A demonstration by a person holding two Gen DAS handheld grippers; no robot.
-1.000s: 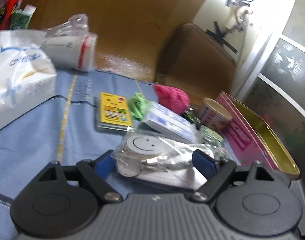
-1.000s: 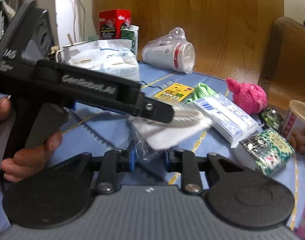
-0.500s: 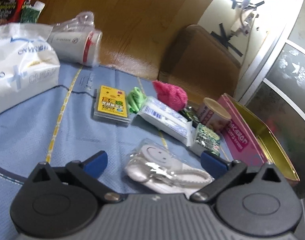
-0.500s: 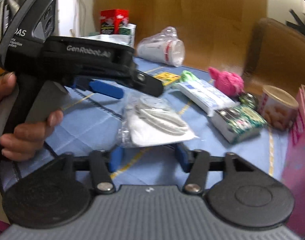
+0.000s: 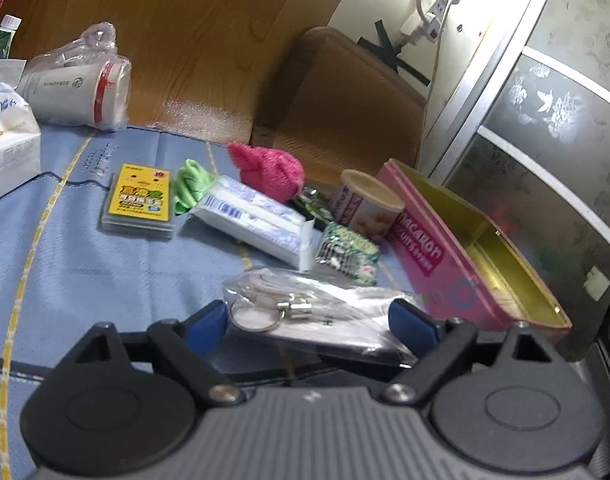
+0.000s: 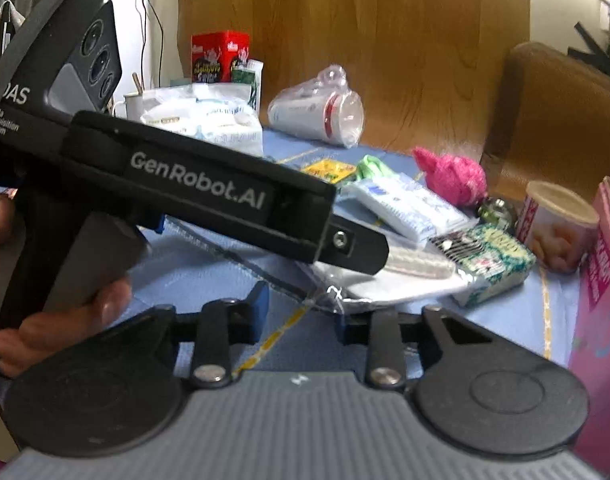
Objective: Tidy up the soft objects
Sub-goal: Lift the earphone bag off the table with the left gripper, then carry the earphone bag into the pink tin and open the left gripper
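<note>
The left hand-held gripper [image 5: 307,318] has narrowed since half a second ago, its blue pads now bracketing the clear packet [image 5: 305,308]; contact I can't confirm. The right hand-held gripper [image 6: 301,314] sits part-open, empty, the packet's corner just ahead. The packet lies on the desk [image 5: 85,264], the pink tin [image 5: 477,252] at two o'clock; a lift looks next.

A clear, crinkled plastic packet [image 5: 317,308] holds a shiny metal ring and clasp. The blue table cover [image 5: 85,264] looks like matt woven cloth. The pink toy [image 5: 269,168] is fuzzy and rough. The pink tin [image 5: 425,256] has a glossy golden metal inside. The wall panel [image 5: 209,40] is polished wood. The left gripper [image 5: 309,320] has matt black plastic arms.
</note>
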